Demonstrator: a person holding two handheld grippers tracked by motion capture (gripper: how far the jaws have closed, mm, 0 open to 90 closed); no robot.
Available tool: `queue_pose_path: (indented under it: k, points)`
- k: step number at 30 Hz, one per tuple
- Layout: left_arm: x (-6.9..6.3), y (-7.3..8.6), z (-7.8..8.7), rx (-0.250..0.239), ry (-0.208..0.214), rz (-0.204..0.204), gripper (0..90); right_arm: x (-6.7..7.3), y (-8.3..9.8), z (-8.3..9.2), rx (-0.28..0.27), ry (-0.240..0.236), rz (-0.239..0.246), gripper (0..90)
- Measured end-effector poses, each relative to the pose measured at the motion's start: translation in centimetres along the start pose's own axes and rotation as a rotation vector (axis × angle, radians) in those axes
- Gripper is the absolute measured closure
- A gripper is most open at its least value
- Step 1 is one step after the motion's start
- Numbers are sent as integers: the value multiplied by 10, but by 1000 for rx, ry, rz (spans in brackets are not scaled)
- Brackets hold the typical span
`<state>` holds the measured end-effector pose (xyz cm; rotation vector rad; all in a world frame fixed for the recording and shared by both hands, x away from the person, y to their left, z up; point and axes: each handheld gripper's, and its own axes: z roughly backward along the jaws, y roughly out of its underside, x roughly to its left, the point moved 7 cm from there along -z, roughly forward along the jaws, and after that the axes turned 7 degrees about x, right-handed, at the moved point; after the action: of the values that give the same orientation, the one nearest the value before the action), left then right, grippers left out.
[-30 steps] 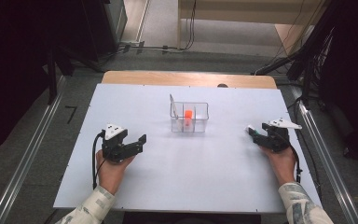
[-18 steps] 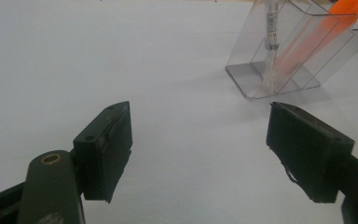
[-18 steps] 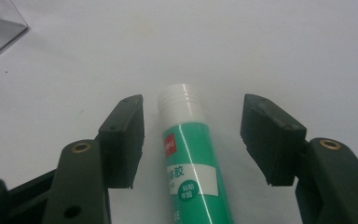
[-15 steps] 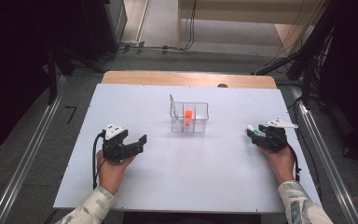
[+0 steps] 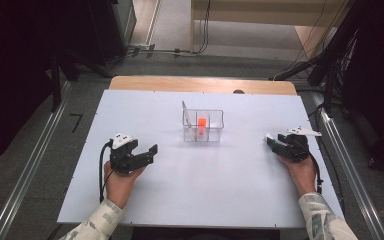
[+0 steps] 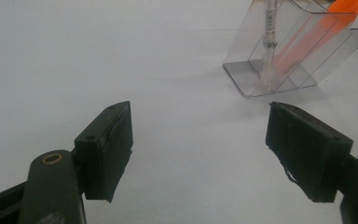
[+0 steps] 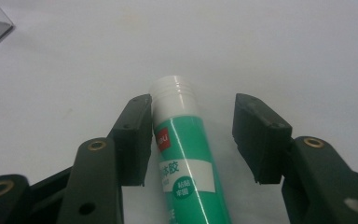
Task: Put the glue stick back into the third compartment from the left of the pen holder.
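A green glue stick [image 7: 186,168] with a white cap lies flat on the white table [image 5: 200,190] at the right. My right gripper [image 7: 191,135] straddles it. Its jaws have just been closing: one pad touches the tube, the other stands off with a gap. From above, that gripper [image 5: 275,143] rests near the table's right edge with the tube's tip [image 5: 269,138] poking out. My left gripper [image 5: 150,153] rests on the table at the left, open and holding nothing [image 6: 198,144]. It points toward a clear plastic box [image 5: 215,116].
The clear box [image 6: 242,74] stands at mid-table and holds an orange piece [image 5: 202,121] and a thin white stick [image 6: 269,42]. A wooden strip [image 5: 200,84] borders the far edge. Cables and dark equipment lie on the floor beyond.
The right gripper's jaws have narrowed around the glue stick. Both hands stay where they were.
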<state>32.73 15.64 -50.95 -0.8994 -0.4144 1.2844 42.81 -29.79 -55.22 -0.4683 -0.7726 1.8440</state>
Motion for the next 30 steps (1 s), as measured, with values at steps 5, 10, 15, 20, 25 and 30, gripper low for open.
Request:
queue_pose_path:
  k: [5, 10, 15, 20, 25, 30]
  points:
    - [0, 0, 1, -1, 0, 0, 238, 3, 1, -3, 32, 18, 35, 508]
    - [0, 0, 0, -1, 2, -1, 239, 5, 1, -3, 36, 22, 55, 576]
    - [-1, 0, 0, 0, 2, -2, 242, 6, 1, -4, 50, 22, 68, 586]
    - [-1, 0, 0, 0, 3, -3, 247, 7, 1, -5, 53, 21, 72, 587]
    - [-1, 0, 0, -1, 4, -3, 247, 8, 1, -5, 55, 23, 84, 626]
    - [-1, 0, 0, -2, 6, -2, 247, 7, 1, -5, 59, 22, 88, 631]
